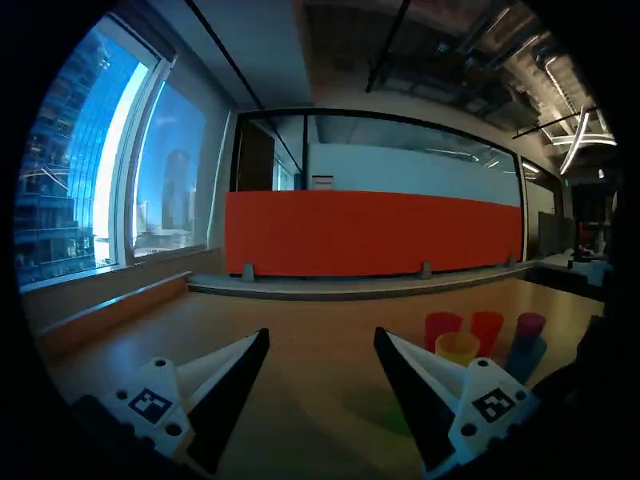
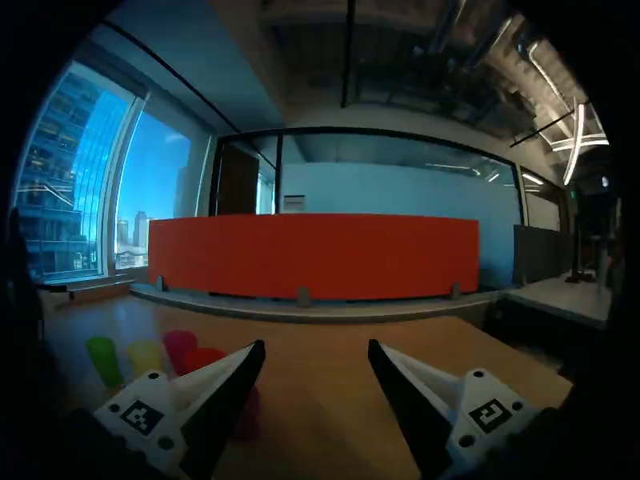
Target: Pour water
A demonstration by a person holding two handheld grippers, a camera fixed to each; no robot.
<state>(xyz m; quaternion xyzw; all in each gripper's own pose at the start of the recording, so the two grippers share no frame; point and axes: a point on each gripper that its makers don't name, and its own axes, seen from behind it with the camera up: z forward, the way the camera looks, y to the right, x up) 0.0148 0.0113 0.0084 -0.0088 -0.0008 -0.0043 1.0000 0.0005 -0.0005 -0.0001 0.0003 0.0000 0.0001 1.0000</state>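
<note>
In the left gripper view my left gripper (image 1: 321,332) is open over a wooden table (image 1: 320,320), with nothing between its fingers. Right of it stands a cluster of plastic cups: red (image 1: 442,326), orange (image 1: 486,328), purple (image 1: 530,324), yellow (image 1: 457,346) and blue (image 1: 524,356). A blurred green shape (image 1: 384,412) lies low beside the right finger. In the right gripper view my right gripper (image 2: 316,344) is open and empty too. To its left stand a green cup (image 2: 104,358), a yellow cup (image 2: 144,356), a pink cup (image 2: 179,346) and a red cup (image 2: 204,360), partly hidden by the left finger.
An orange partition (image 1: 368,232) on a grey ledge closes the far edge of the table. Tall windows (image 1: 104,184) and a low sill run along the left. A darker desk (image 2: 568,300) stands at the right.
</note>
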